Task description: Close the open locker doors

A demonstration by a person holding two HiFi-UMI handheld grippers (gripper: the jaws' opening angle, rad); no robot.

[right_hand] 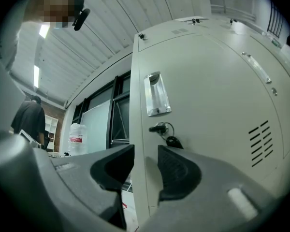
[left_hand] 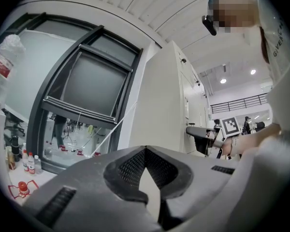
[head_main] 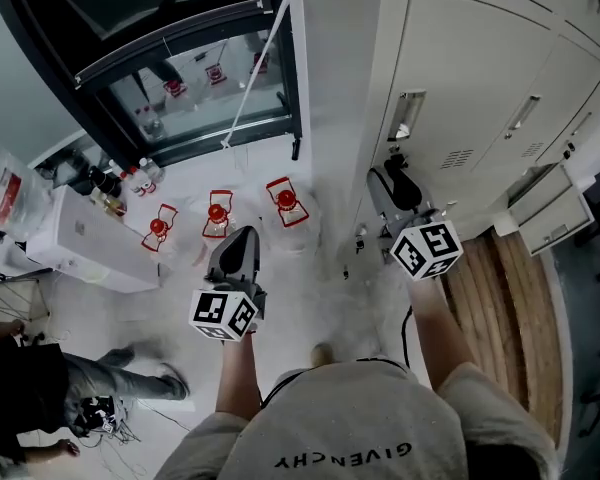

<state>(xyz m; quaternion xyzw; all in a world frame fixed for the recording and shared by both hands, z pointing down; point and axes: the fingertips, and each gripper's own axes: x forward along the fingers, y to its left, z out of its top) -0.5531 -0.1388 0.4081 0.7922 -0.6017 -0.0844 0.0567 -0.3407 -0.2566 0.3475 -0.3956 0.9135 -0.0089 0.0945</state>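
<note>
**benchwatcher:** so where's the locker door (right_hand: pixel 208 105) at right now? I'm stuck behind the person and can't see much

**tallstool:** it's the end one of the beige row, right beside the black-framed window (head_main: pixel 180 58). There's a recessed handle (right_hand: pixel 157 94) up top and a key (right_hand: pixel 160 128) in the lock just under it, with a dark fob hanging off. From where I'm standing it looks about flush with the cabinet, but I can't tell if it's latched

**benchwatcher:** and the grippers?

**tallstool:** the right gripper (right_hand: pixel 146 153) is up at that door's window-side edge, with the key showing just above its jaws. The jaws stand a moderate way apart and the edge lines up right in the gap, though I can't tell whether either pad actually touches it. The left gripper (left_hand: pixel 145 151) is out over the floor, well apart from the lockers and aimed toward the window. Its tips are pressed together with nothing in them (the little diamond gap behind the tips is just the pad shape)

**benchwatcher:** anything else around?

**tallstool:** three red things (head_main: pixel 217 213) sit on white sheets under the window. There's a wooden pallet (head_main: pixel 500 298) in front of the lockers further along, and a big water bottle (right_hand: pixel 76 138) over by the window. Another person's legs (head_main: pixel 130 376) show off to the left
</note>
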